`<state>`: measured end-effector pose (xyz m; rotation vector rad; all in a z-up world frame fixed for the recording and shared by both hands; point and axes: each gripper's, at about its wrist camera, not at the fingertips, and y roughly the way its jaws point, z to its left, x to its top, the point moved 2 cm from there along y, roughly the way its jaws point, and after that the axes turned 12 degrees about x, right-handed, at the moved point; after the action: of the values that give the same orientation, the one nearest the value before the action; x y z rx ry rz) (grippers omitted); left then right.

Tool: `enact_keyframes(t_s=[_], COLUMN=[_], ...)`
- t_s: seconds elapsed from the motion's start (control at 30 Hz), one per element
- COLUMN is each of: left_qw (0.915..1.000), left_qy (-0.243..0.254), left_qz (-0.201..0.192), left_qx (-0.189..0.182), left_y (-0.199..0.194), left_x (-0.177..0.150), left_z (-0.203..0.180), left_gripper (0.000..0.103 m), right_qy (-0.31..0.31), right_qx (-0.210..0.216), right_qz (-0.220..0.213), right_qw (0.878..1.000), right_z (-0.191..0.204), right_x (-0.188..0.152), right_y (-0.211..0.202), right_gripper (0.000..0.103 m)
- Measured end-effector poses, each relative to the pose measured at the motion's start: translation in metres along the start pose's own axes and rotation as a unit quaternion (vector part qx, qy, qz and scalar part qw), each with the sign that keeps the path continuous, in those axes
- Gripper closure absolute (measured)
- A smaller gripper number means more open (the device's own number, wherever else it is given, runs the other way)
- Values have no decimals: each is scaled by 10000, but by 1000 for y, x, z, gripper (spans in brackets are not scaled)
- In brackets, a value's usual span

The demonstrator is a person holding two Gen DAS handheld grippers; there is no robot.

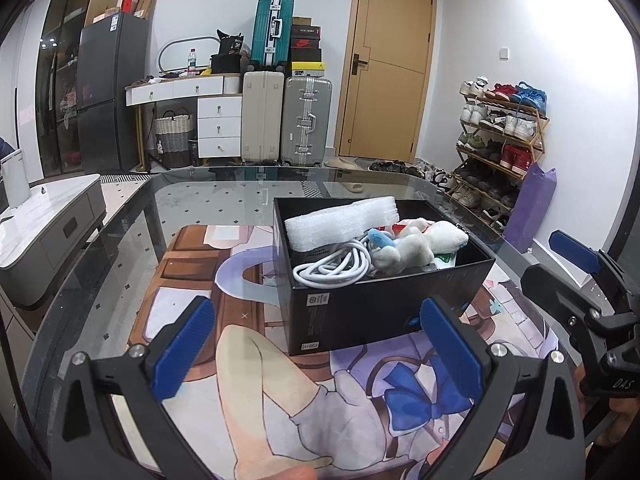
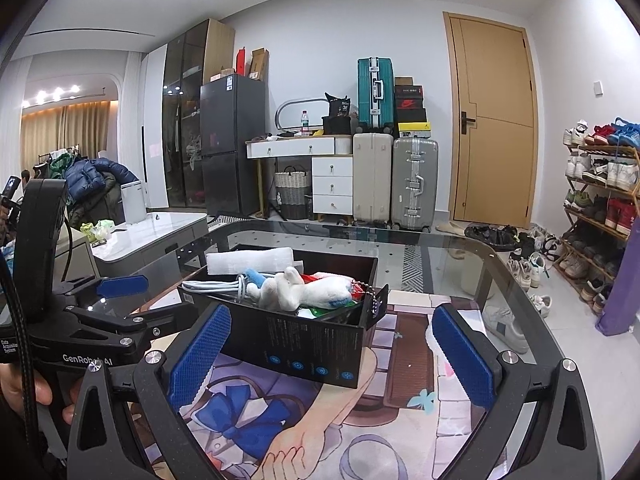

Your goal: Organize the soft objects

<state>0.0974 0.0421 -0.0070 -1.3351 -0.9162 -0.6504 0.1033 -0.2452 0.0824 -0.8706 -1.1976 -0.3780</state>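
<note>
Soft objects are gathered inside the open black cardboard box (image 1: 384, 300), which sits on the printed anime desk mat (image 1: 224, 280) over the glass table (image 1: 132, 216), just ahead of both grippers. In the box lie a white foam sheet (image 1: 340, 224) along the far-left side, a coiled white cable (image 1: 336, 268) at the near-left corner, and a white plush toy with a blue ear (image 1: 412, 244) to the right of them; under the toy some red and green soft packaging shows, too hidden to name.

The left gripper (image 1: 318, 354) hovers before the near wall of the box with its blue pads (image 1: 184, 344) wide apart and nothing between them. The right gripper (image 2: 332, 354) also stands spread and empty, its pads on either side of the near corner of the box without touching it.

I judge that the items are packed in one container so they stay together, and that the work is nearly complete, because no soft thing remains on the mat. The grippers are likely kept apart and back so that they do not disturb the box
</note>
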Motion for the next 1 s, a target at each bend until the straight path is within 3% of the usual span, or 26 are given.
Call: enact_keyframes(t_s=[1.0], left_qw=[9999], left_qy=[45], left_qz=[-139], left_qx=[7], left_y=[-7], left_x=[4], left_z=[-2], left_gripper=[0], right_qy=[24], right_qx=[-11], right_qz=[31], right_qw=[10000], right_z=[-1], right_x=[0], right_y=[1], right_gripper=[0])
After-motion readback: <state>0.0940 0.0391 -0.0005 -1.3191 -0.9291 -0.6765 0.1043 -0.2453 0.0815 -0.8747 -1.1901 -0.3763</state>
